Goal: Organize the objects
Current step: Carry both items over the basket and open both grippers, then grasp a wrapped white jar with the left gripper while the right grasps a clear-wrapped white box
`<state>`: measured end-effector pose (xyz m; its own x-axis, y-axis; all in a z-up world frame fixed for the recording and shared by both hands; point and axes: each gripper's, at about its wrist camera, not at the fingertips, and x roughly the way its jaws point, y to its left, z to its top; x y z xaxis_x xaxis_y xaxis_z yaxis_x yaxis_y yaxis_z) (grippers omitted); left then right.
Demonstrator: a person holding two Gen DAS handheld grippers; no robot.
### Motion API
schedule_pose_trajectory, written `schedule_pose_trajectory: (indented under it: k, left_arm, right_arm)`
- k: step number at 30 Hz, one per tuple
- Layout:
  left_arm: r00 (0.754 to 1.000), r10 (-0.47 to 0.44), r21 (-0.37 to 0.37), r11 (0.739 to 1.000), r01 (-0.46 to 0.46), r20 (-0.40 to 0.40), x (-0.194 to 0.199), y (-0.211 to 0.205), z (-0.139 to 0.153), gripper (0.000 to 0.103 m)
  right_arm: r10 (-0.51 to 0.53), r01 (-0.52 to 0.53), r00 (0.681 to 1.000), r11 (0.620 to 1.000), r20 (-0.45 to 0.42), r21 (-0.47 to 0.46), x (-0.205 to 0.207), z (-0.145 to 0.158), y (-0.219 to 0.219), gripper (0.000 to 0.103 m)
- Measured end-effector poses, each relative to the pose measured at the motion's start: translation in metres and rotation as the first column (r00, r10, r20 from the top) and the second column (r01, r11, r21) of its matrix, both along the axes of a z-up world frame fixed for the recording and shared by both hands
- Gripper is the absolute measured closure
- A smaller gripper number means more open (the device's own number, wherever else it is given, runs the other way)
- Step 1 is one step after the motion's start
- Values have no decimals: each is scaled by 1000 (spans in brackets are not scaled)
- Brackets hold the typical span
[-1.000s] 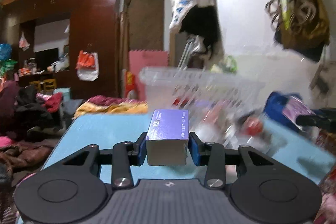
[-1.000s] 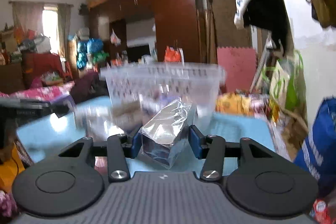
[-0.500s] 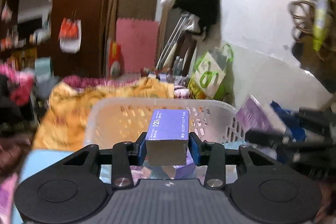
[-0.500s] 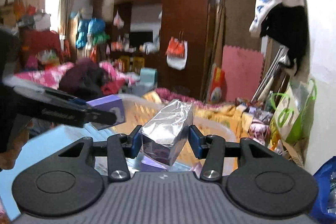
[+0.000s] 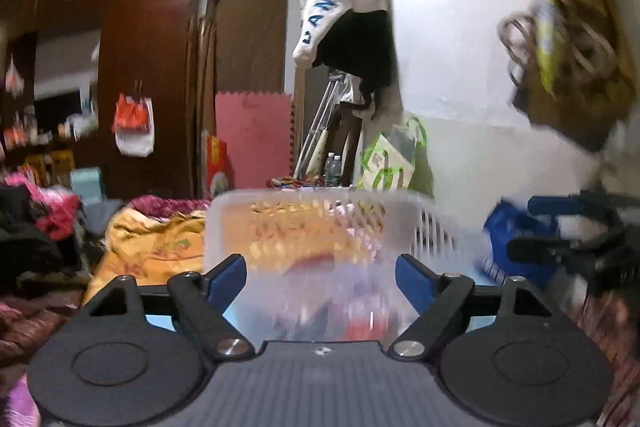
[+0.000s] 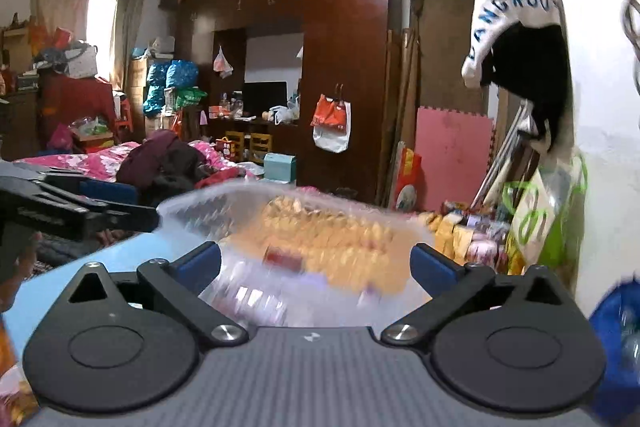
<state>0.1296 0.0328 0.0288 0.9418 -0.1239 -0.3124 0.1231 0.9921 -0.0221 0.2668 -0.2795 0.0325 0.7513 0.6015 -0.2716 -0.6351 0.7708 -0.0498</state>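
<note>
Both of your grippers are spread wide with nothing between the fingers. The left gripper (image 5: 321, 273) and the right gripper (image 6: 316, 261) each face the same translucent plastic basket (image 5: 430, 227), which sits straight ahead of the fingertips and a little below them on the light blue table (image 6: 120, 255).

The relation that matters next is this: the basket lies dead ahead of both grippers, its near rim just past the blue finger pads (image 5: 227, 275), with its long axis running across your view from left to right. Neither hand looks clearly nearer. In the right wrist view the left gripper shows at the far left edge, level with the basket's rim; in the left wrist view the right gripper shows at the far right, beside a blue bag (image 5: 516, 235). So the two flank the basket from either side.

Counts: one basket, two grippers, one table. The basket's contents are smeared by motion blur — you can make out a red patch (image 6: 282, 259) and some purple and silvery shapes low inside, but no honest count of them is possible.

My judgement is that, with both grippers free, your next move is a fresh pick elsewhere — nothing loose shows on the table ahead of either gripper.
</note>
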Motion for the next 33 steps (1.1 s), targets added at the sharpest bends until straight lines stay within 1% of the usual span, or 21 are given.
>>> schedule_pose_trajectory:
  k: [2, 3, 5, 7, 9, 11, 13, 15, 17, 20, 22, 23, 26, 28, 29, 33]
  left_arm:
    - [1000, 9, 42, 999, -9, 5, -25, -6, -24, 18]
    - [1000, 15, 56, 998, -15, -2, -33, -8, -34, 18]
    - [1000, 16, 70, 997, -15, -10, -43, -10, -50, 18]
    - [1000, 5, 109, 994, -2, -26, -41, -17, -57, 18]
    - [1000, 10, 148, 989, -6, -28, -39, -24, -61, 18]
    - [999, 24, 145, 989, -18, -37, -32, -24, -63, 18]
    - [998, 17, 113, 994, -11, -53, -30, -18, -66, 18]
    - [998, 14, 95, 995, -8, -66, -27, -15, -69, 18]
    - [997, 23, 102, 995, -15, -73, -28, -11, -73, 18]
    - [996, 30, 122, 992, -20, -78, -26, -15, -78, 18]
    - [996, 29, 131, 991, -19, -80, -24, -18, -80, 18]
    - [996, 30, 135, 991, -19, -83, -22, -19, -81, 18]
    - [995, 35, 146, 989, -22, -89, -18, -22, -83, 18]
    - [995, 35, 144, 989, -21, -96, -16, -23, -83, 18]
    - [995, 34, 143, 989, -20, -95, -17, -23, -83, 18]
    - [995, 29, 138, 990, -16, -94, -18, -21, -82, 18]
  right_arm:
    - [-7, 7, 1000, 1000, -15, 4, -15, -23, -8, 0]
    - [-32, 32, 999, 999, -25, 9, -17, -37, -11, 0]
    - [-49, 51, 997, 998, -55, 36, -22, -60, -18, 0]
    - [-48, 55, 994, 996, -99, 72, -17, -70, -23, 0]
    - [-69, 76, 990, 996, -127, 53, -5, -75, -21, 0]
    - [-90, 93, 986, 995, -139, 19, 2, -75, -14, 1]
    - [-79, 78, 986, 997, -149, -12, 9, -74, -7, 10]
    - [-75, 69, 984, 997, -160, -44, 7, -79, -1, 21]
    - [-74, 64, 980, 996, -182, -64, 9, -84, 3, 26]
    - [-74, 55, 978, 994, -196, -97, 8, -97, 8, 27]
    - [-80, 61, 976, 993, -200, -98, 8, -100, 9, 29]
    - [-72, 56, 977, 995, -202, -82, 7, -100, 7, 37]
    - [-65, 50, 976, 996, -207, -78, 3, -101, 3, 44]
    - [-78, 61, 977, 994, -200, -91, 1, -101, 2, 55]
    - [-102, 83, 975, 991, -198, -104, 1, -101, 4, 64]
    - [-107, 89, 974, 991, -202, -96, -1, -98, 1, 65]
